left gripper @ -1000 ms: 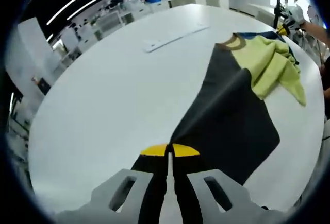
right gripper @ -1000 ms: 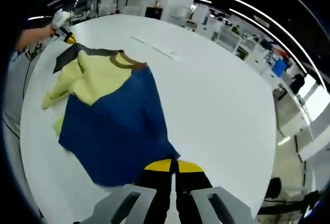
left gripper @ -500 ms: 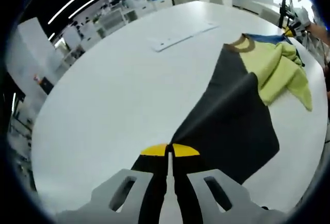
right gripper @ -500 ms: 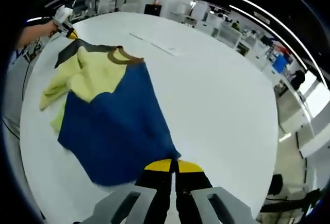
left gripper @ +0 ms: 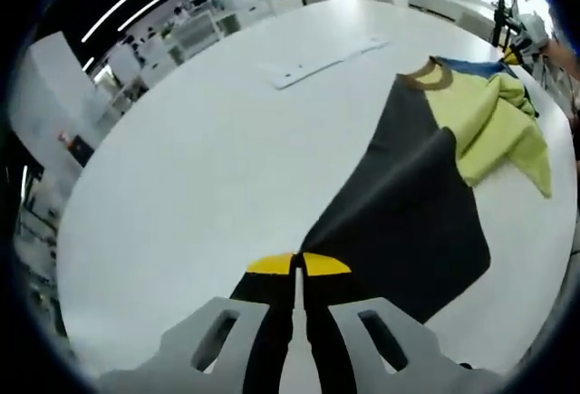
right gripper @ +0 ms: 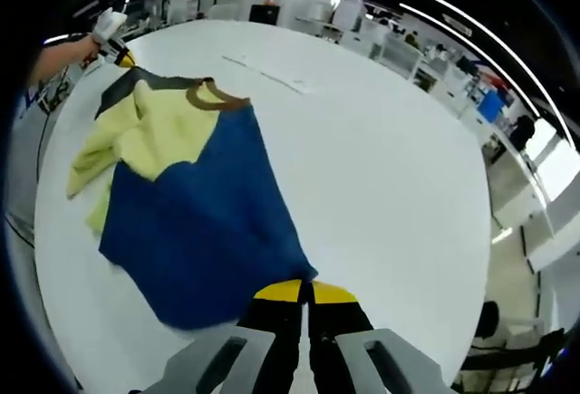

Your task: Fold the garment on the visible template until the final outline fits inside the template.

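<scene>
Your left tongs (left gripper: 298, 272) are pinched shut on a corner of the garment (left gripper: 412, 204), its dark cloth pulled into a taut ridge running away from the yellow tips. Your right tongs (right gripper: 306, 287) grip the opposite corner, where the same garment (right gripper: 204, 222) reads soft blue with a yellow-green bunched sleeve and a brown ribbed collar (right gripper: 215, 100). It lies spread on the smooth white round surface (left gripper: 199, 158).
</scene>
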